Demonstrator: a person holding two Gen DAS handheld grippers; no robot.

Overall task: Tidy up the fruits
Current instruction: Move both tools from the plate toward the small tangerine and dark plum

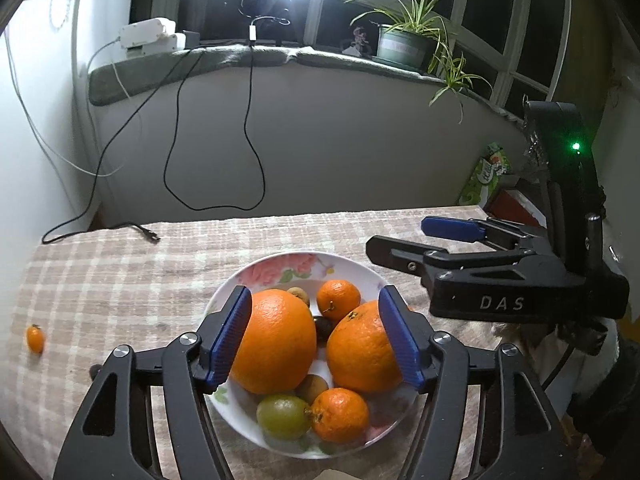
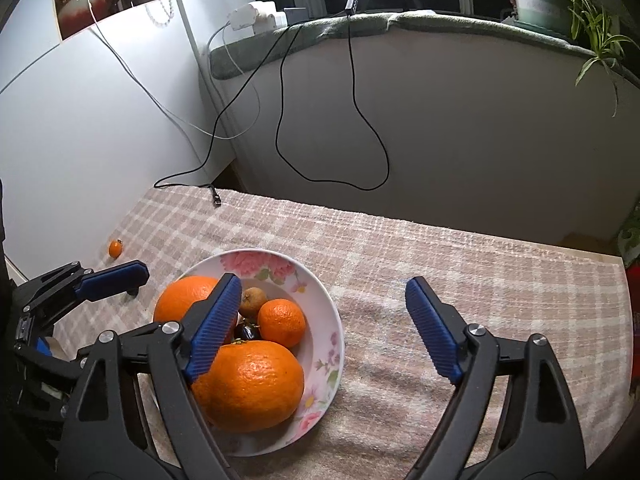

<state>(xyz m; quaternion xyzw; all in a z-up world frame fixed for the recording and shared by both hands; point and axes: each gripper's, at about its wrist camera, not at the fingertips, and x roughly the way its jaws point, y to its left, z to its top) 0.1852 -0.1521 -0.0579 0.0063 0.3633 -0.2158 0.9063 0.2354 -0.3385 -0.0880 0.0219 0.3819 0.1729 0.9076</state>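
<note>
A white floral bowl (image 1: 260, 272) on the checked cloth holds two big oranges (image 1: 276, 344) (image 1: 362, 348), two mandarins (image 1: 338, 298) (image 1: 340, 414), a green fruit (image 1: 282, 416), small brown fruits (image 1: 300, 294) and a dark one (image 1: 323, 326). My left gripper (image 1: 316, 320) is open over the bowl, one blue pad beside each big orange, gripping nothing. My right gripper (image 2: 324, 292) is open too, its left finger over the bowl (image 2: 336, 344) and its right finger over bare cloth. A small orange kumquat (image 1: 35, 338) (image 2: 115, 248) lies alone on the cloth at the far left.
A black cable's plug (image 1: 150, 234) rests on the table's far left edge. Behind the table is a grey wall with a cushioned sill carrying a potted plant (image 1: 404, 44) and chargers. A green packet (image 1: 486, 176) stands off the table's right corner. A white wall borders the left side.
</note>
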